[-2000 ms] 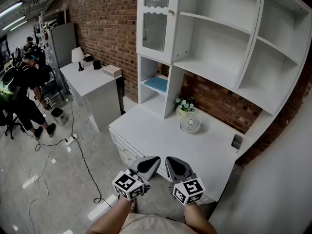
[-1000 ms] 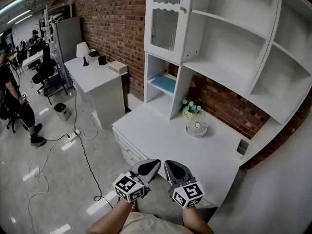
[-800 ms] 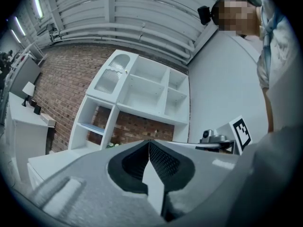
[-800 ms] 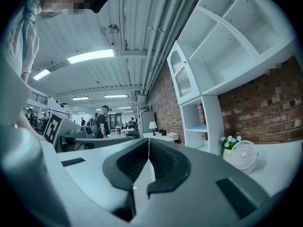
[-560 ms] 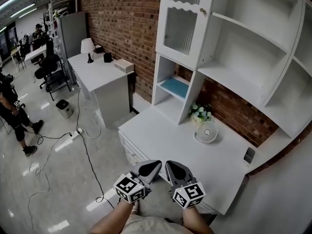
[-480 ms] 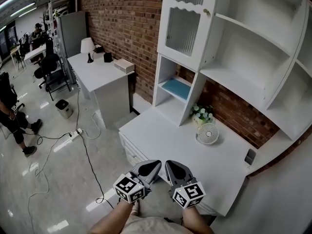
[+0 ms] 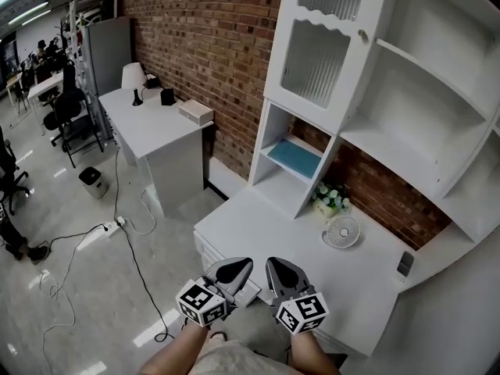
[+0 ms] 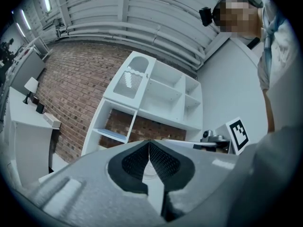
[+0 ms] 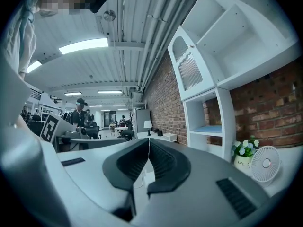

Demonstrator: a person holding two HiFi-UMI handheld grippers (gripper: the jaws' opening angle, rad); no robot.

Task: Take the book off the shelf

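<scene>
A flat blue book (image 7: 294,157) lies on the low open shelf of the white shelf unit (image 7: 367,92), beside the brick wall. It also shows as a thin blue slab in the left gripper view (image 8: 111,134) and the right gripper view (image 9: 208,128). My left gripper (image 7: 234,266) and right gripper (image 7: 280,266) hang side by side at the near edge of the white desk (image 7: 266,225), well short of the book. Both are shut with nothing between the jaws, as the left gripper (image 8: 149,143) and right gripper (image 9: 149,141) show close up.
On the desk stand a small white fan (image 7: 341,231), a pot of flowers (image 7: 330,198) and a small dark object (image 7: 404,264). A second white desk (image 7: 152,123) with a lamp (image 7: 133,76) and a box (image 7: 195,112) stands at left. Cables (image 7: 117,225) cross the floor.
Both grippers have come nearer the white desk and shelf unit, still side by side and shut. The people at the far left have slipped out of the head view.
</scene>
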